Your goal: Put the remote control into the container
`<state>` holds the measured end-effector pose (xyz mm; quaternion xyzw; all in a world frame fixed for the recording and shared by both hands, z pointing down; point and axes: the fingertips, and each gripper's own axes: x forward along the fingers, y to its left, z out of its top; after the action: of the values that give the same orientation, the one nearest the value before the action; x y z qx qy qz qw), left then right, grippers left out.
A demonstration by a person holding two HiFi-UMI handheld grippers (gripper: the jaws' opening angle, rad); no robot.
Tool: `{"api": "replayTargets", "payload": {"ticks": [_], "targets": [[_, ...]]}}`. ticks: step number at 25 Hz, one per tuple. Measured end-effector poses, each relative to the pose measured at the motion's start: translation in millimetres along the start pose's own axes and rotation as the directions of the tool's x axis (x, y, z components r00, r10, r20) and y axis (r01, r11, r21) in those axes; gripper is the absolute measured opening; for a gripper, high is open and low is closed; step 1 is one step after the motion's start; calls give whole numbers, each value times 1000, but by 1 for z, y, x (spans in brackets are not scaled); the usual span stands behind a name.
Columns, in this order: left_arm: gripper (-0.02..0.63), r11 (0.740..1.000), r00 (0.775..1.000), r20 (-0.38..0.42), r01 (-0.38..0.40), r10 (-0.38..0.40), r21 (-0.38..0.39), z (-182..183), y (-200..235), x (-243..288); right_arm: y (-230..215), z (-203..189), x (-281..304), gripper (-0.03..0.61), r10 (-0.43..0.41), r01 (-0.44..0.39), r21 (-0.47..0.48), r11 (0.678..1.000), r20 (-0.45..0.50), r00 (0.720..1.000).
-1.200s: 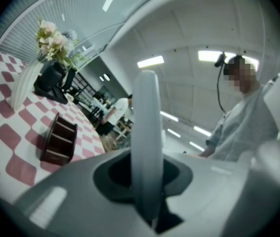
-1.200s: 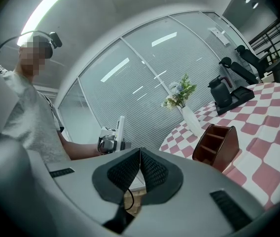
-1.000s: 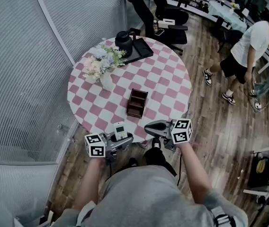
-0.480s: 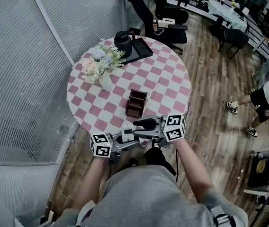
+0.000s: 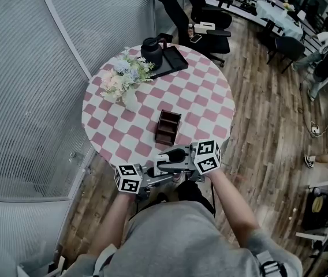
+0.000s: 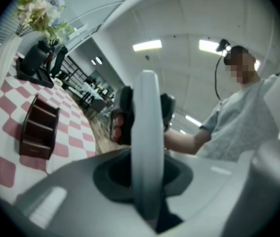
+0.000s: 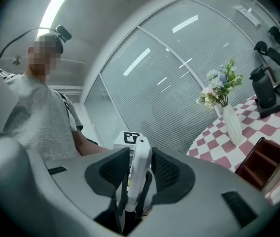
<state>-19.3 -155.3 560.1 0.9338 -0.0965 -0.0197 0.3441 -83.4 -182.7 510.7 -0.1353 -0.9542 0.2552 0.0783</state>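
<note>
A white remote control (image 6: pixel 146 147) stands upright on edge, with my left gripper (image 6: pixel 146 179) shut on its lower end. In the head view both grippers meet just off the table's near edge, the left gripper (image 5: pixel 155 169) facing the right gripper (image 5: pixel 167 157). My right gripper (image 7: pixel 139 174) has its jaws opening, and the remote (image 7: pixel 140 167) stands between the dark pads with small gaps at each side. The brown wooden container (image 5: pixel 167 127) with open compartments sits on the table a short way beyond the grippers, and also shows as the container (image 7: pixel 262 164) at the right.
The round table (image 5: pixel 204 91) has a pink and white checked cloth. A vase of flowers (image 5: pixel 123 88) stands at its left and a black kettle (image 5: pixel 151 52) on a dark tray at the back. Office chairs (image 5: pixel 194 16) stand behind. A glass wall with blinds runs along the left.
My right gripper has swung left to meet the left one and its jaws have opened around the remote. The left gripper shifted slightly right. The walking person has left the view's right side.
</note>
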Motion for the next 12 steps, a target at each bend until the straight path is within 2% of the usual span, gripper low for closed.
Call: {"api": "replayTargets", "payload": {"ticks": [1,2,12], "targets": [[69,1000,1000,-2,1,-1,3,-1,1,1,-1,0,0,129,5,-5,7,1000,0,1000],[69,1000,1000,-4,0,0,6,-1,2,1,-2,-1,0,118,8,-8,12,1000,2,1000],[83,999,999,23,-31,31,-13,-1,17,-1,-18,-4,4,109,17,-17,59,998,2,1000]]}}
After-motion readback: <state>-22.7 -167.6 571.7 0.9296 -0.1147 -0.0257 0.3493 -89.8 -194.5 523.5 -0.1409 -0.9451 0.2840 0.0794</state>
